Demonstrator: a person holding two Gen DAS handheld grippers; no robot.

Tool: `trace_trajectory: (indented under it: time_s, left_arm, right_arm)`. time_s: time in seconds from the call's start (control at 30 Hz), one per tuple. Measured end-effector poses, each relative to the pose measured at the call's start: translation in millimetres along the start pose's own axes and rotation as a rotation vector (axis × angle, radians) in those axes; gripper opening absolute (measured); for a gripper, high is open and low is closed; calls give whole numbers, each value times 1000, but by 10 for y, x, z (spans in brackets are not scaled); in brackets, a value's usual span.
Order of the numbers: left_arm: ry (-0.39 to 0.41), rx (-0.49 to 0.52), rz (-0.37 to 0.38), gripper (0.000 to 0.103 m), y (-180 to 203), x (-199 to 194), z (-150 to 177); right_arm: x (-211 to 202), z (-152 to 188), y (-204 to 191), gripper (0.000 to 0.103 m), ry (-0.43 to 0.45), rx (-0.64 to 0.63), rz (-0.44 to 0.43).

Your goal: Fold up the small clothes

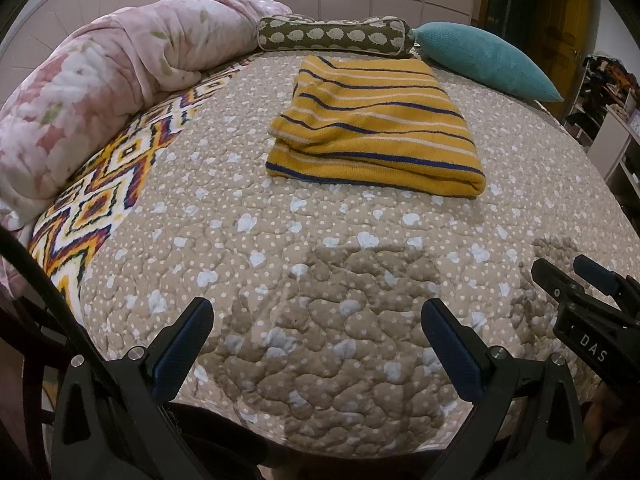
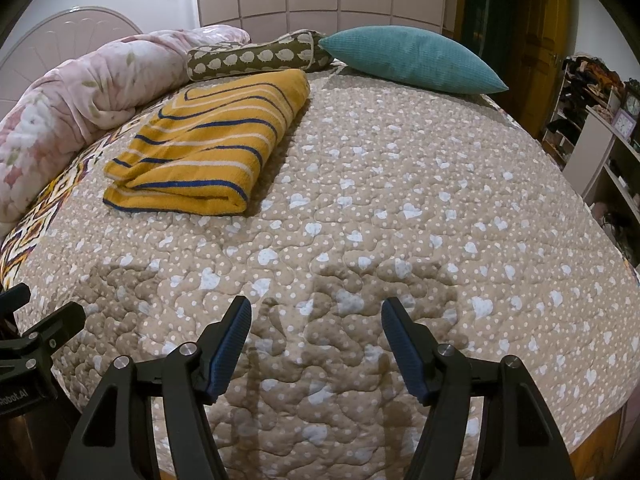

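A yellow garment with blue and white stripes (image 1: 372,128) lies folded into a thick rectangle on the beige quilted bedspread (image 1: 248,264). It also shows in the right wrist view (image 2: 208,140), at the upper left. My left gripper (image 1: 316,312) is open and empty, low over the near edge of the bed, well short of the garment. My right gripper (image 2: 316,310) is open and empty, also near the bed's front edge. It shows in the left wrist view at the right edge (image 1: 564,270).
A rolled pink floral duvet (image 1: 100,84) lies along the left. A brown bolster with white sheep print (image 1: 336,36) and a teal cushion (image 1: 480,56) lie behind the garment. Shelves (image 2: 600,128) stand to the right of the bed.
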State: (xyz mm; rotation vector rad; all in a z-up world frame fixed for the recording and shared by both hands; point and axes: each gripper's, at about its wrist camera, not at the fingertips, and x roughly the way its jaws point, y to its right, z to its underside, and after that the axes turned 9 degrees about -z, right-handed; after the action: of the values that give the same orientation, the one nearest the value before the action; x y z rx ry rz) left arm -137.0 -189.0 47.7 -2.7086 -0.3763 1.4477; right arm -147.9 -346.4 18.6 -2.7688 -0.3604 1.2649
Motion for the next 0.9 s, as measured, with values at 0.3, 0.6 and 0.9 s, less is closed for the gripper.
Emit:
trace_trajectory:
  time_s: [0.3,0.6,0.9]
  left_arm:
    - [-5,-2,4,103,0,12,19]
    - [-32,-1,2,103,-1,117,39]
    - [-115,-13,12,103,-39,363,113]
  right_arm:
    - [15,9,-7,72,-5,1,0]
    - [37,22,-7,73,-12,-2,1]
    - [73,36,10,73,-24,0,3]
